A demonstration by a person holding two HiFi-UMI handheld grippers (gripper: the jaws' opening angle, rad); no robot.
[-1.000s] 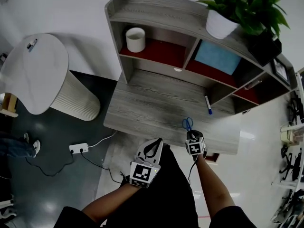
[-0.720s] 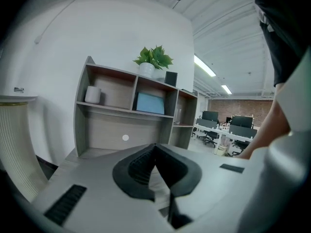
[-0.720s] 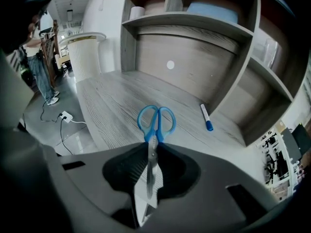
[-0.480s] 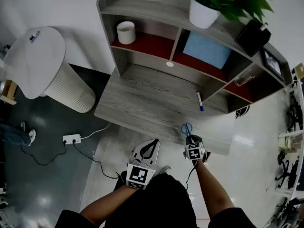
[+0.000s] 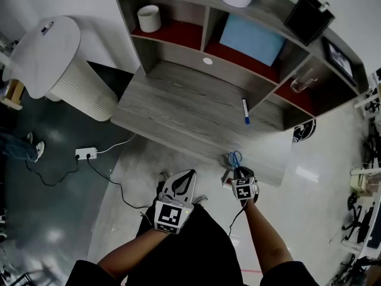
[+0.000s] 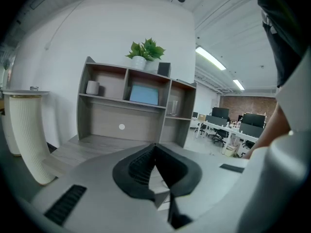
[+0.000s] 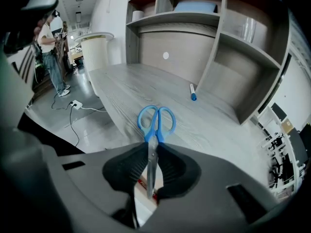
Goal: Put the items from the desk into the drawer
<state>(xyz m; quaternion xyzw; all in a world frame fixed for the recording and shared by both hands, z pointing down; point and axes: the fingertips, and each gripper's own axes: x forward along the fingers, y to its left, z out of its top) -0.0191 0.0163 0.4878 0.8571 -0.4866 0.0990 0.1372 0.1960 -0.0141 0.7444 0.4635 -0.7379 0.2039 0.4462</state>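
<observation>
Blue-handled scissors [image 7: 156, 120] hang over the front edge of the grey wooden desk [image 5: 178, 115]. My right gripper [image 7: 150, 171] is shut on their blades, handles pointing away toward the desk; in the head view the scissors [image 5: 235, 158] sit just beyond that gripper [image 5: 243, 180]. A blue-capped marker [image 5: 245, 111] lies further back on the desk, near the hutch, and shows in the right gripper view too as the marker [image 7: 192, 92]. My left gripper [image 5: 175, 195] hangs in front of the desk, below its edge; its jaws [image 6: 155, 171] are shut with nothing between them. No drawer is clearly visible.
The hutch holds a white cup [image 5: 149, 18], a blue box [image 5: 253, 39] and a glass [image 5: 300, 79]. A white ribbed round table [image 5: 53, 64] stands left of the desk, with a power strip [image 5: 85, 154] and its cable on the floor. A person [image 7: 48, 47] stands far left.
The right gripper has drawn the scissors back from the desk top to its front edge. The head view has shifted, so the desk sits higher in the frame. The left gripper stays shut.
</observation>
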